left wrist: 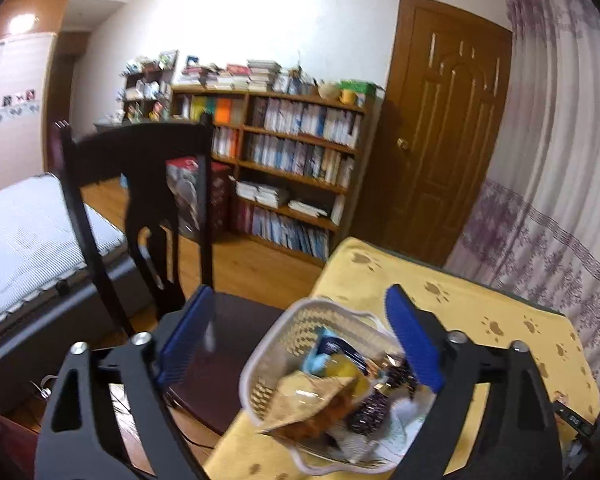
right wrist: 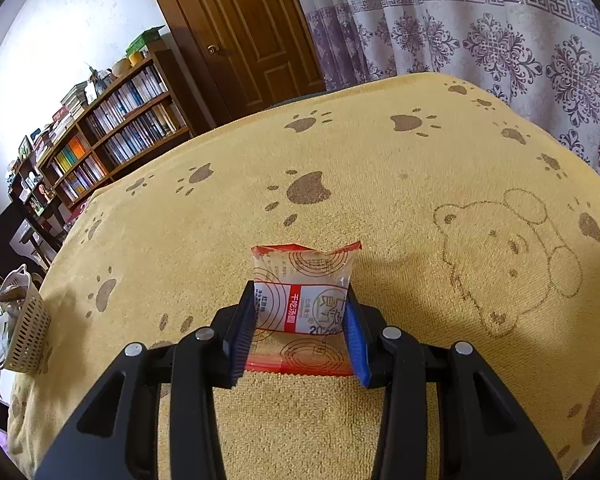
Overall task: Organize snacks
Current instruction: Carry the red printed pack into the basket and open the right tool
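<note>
One snack packet (right wrist: 304, 300), white with red ends and red print, sits pinched between the blue pads of the right claw (right wrist: 302, 312), which is clamped on its two sides. It looks to be resting on the yellow paw-print towel (right wrist: 380, 184) covering the counter. Off at the left edge of that towel there's a white perforated basket (right wrist: 26, 338) already stuffed with other snacks. The left claw (left wrist: 300, 332) hangs right above that same basket (left wrist: 260, 360) with its fingers spread wide and nothing in them; a beige wrapper (left wrist: 312, 400) and some dark packets are piled inside. Behind it there's a dark wooden chair (left wrist: 140, 184), plus a packed bookshelf (left wrist: 292, 160) by the door (left wrist: 440, 120).
</note>
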Tool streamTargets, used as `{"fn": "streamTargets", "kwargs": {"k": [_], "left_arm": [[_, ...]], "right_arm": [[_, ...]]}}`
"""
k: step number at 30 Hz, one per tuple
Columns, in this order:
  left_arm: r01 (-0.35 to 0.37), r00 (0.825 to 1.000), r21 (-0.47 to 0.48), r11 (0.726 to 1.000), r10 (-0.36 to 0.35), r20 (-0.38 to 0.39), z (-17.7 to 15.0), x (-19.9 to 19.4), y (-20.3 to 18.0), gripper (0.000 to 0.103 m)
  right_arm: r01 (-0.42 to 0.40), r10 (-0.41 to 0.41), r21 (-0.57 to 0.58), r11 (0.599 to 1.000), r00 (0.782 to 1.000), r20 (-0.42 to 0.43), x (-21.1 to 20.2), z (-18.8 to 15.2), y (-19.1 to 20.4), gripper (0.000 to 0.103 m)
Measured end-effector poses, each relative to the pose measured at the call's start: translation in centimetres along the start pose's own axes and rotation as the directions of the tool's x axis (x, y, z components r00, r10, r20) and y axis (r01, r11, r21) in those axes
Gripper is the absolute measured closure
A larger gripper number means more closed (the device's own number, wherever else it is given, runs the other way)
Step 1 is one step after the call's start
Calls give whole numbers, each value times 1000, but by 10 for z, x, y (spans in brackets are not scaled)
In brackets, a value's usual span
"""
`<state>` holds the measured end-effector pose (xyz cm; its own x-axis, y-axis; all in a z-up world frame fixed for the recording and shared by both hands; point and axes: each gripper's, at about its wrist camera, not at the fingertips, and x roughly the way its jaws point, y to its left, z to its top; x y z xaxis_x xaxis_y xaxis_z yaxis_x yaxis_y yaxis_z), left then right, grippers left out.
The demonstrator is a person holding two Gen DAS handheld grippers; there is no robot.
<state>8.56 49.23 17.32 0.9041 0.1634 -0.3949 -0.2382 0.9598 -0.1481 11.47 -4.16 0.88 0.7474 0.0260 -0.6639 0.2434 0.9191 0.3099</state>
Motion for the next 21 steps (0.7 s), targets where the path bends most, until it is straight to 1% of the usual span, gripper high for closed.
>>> {"fn": "streamTargets", "kwargs": {"k": [2, 4, 6, 8, 10, 14, 18, 21], "left_arm": [[-19, 1000, 2, 1000, 19, 24, 3, -8, 4, 7], [-23, 999, -5, 1000, 23, 37, 6, -15, 10, 6], [-19, 999, -21, 1000, 20, 43, 8, -18, 14, 6], [-19, 999, -32, 999, 20, 48, 10, -22, 17, 6], [-20, 998, -35, 999, 22, 53, 12, -24, 19, 6], [-22, 998, -30, 999, 24, 65, 12, -30, 21, 6], [-42, 996, -31, 999, 45, 74, 14, -33, 23, 6], [-54, 995, -33, 998, 57, 82, 16, -35, 26, 6]], "right_arm": [[9, -8, -6, 1000, 1000, 7, -1, 1, 2, 62], [8, -8, -9, 1000, 1000, 12, -3, 1, 5, 62], [-28, 27, 15, 1000, 1000, 7, -7, 3, 11, 63], [-68, 68, 10, 998, 998, 16, -14, 6, 25, 63], [-106, 107, -40, 994, 994, 30, -24, 9, 54, 62], [-197, 202, -127, 972, 979, 25, -39, 14, 112, 63], [-310, 314, -198, 930, 949, -14, -51, 20, 181, 62], [-375, 373, -244, 894, 926, -55, -58, 23, 229, 63]]}}
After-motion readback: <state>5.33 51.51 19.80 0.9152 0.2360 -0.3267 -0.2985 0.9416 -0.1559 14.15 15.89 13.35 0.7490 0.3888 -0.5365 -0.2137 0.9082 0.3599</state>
